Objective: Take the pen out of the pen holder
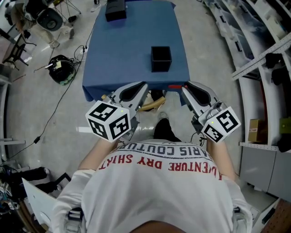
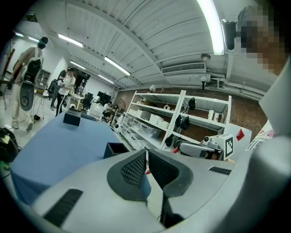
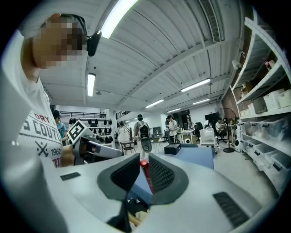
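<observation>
The black square pen holder (image 1: 161,59) stands on the blue table (image 1: 127,50), near its front edge; the left gripper view has it just beyond the jaws (image 2: 116,149). A red pen (image 3: 145,175) is pinched between the pads of my right gripper (image 3: 143,164), which is shut on it. From the head view this pen (image 1: 174,86) pokes out sideways at the table's front edge, from the right gripper (image 1: 184,87). My left gripper (image 1: 144,85) hangs beside it with its jaws shut and nothing in them (image 2: 147,154). Both grippers are short of the holder.
A second black box (image 1: 115,10) sits at the table's far end. White shelving (image 1: 254,54) runs along the right side. Cables and gear (image 1: 61,70) lie on the floor at left. Several people stand beyond the table (image 3: 141,132).
</observation>
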